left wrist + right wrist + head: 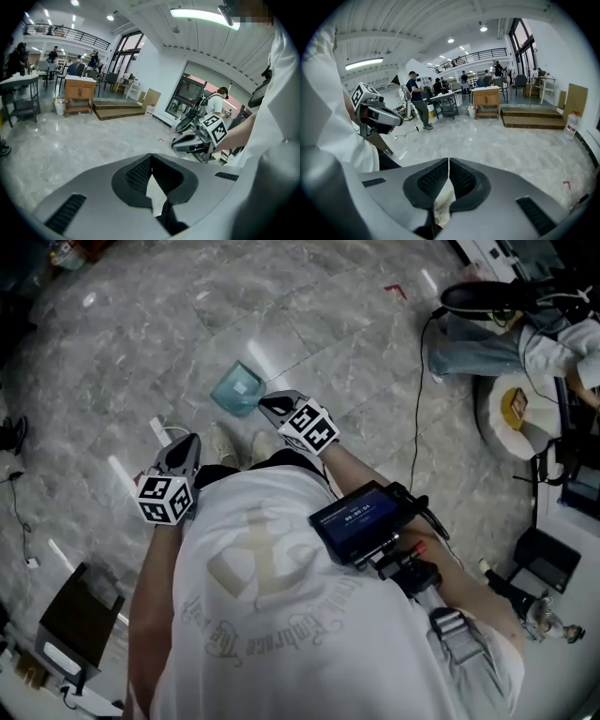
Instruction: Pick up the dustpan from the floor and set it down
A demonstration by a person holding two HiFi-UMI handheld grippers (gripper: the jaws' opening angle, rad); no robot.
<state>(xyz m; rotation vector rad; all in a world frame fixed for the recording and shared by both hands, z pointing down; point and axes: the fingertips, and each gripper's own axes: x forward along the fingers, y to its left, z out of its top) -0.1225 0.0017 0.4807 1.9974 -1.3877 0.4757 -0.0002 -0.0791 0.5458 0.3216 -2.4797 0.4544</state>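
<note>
Close against the white-shirted torso, the left gripper and right gripper are held clenched and empty, the reach apparently not begun; the teal dustpan is seen on open floor, just beyond the right gripper.

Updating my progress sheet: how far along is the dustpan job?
Done: nothing shows as finished; the dustpan lies on the floor, ungripped. In hand: the right gripper, shut and empty, points close to the dustpan; the left gripper, also shut and empty, hangs further back. Left: open, grip the dustpan, lift it and set it down.
</note>
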